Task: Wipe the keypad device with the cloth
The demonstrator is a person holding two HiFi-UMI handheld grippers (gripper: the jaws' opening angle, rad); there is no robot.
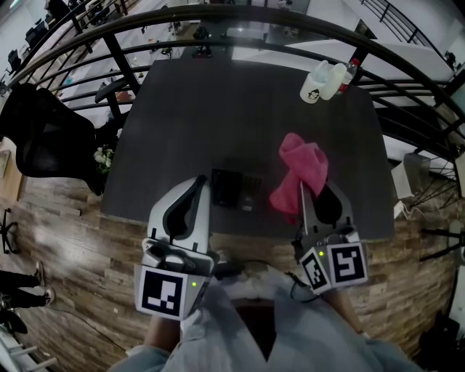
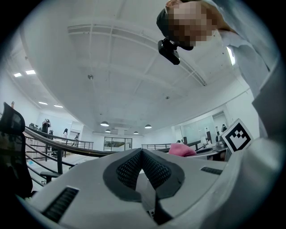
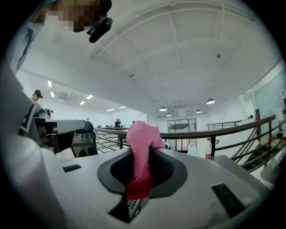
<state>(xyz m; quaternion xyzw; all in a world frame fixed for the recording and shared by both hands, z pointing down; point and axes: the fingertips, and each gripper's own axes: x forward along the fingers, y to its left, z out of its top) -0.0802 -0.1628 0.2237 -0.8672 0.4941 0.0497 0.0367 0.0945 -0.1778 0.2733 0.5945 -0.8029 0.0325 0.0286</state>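
Note:
The dark keypad device (image 1: 234,187) lies flat near the front edge of the grey table (image 1: 240,116). A pink cloth (image 1: 299,173) hangs bunched just right of it, and my right gripper (image 1: 311,190) is shut on it. In the right gripper view the cloth (image 3: 142,143) stands up between the fingers, pinched at its lower end, with my right gripper (image 3: 142,159) tilted up toward the ceiling. My left gripper (image 1: 200,182) hovers at the device's left edge. In the left gripper view my left gripper (image 2: 142,153) has its pads meeting, with nothing between them.
Two pale cups and a red-capped bottle (image 1: 325,80) stand at the table's far right corner. A black chair (image 1: 43,138) and a small plant (image 1: 104,156) sit off the table's left side. A dark railing (image 1: 240,18) curves behind the table.

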